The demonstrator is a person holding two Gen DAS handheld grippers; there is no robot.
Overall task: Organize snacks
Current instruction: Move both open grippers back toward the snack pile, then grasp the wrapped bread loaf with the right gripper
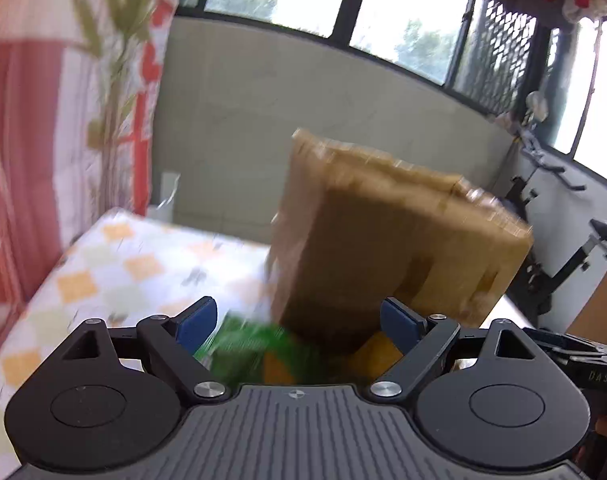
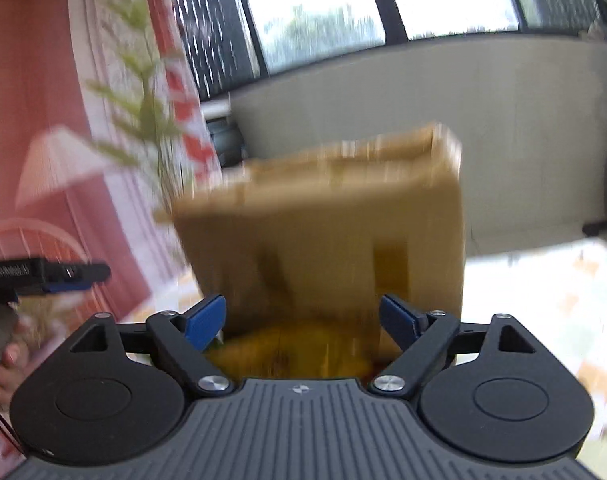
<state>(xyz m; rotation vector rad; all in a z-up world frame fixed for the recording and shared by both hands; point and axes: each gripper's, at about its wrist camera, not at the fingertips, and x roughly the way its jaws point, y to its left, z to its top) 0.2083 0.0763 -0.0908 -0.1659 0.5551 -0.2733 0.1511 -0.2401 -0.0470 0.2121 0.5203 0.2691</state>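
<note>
A brown cardboard box stands on a table with a white cloth patterned in orange and grey diamonds. My left gripper is open, and a blurred green snack bag and a yellow one lie just below its blue pads, in front of the box. In the right wrist view the same box fills the middle. My right gripper is open over a yellow snack bag. The left gripper shows at that view's left edge. Both views are motion-blurred.
A red and white floral curtain hangs at the left. A grey wall under dark-framed windows runs behind the table. An exercise bike stands at the right. The right gripper's body shows at the left wrist view's right edge.
</note>
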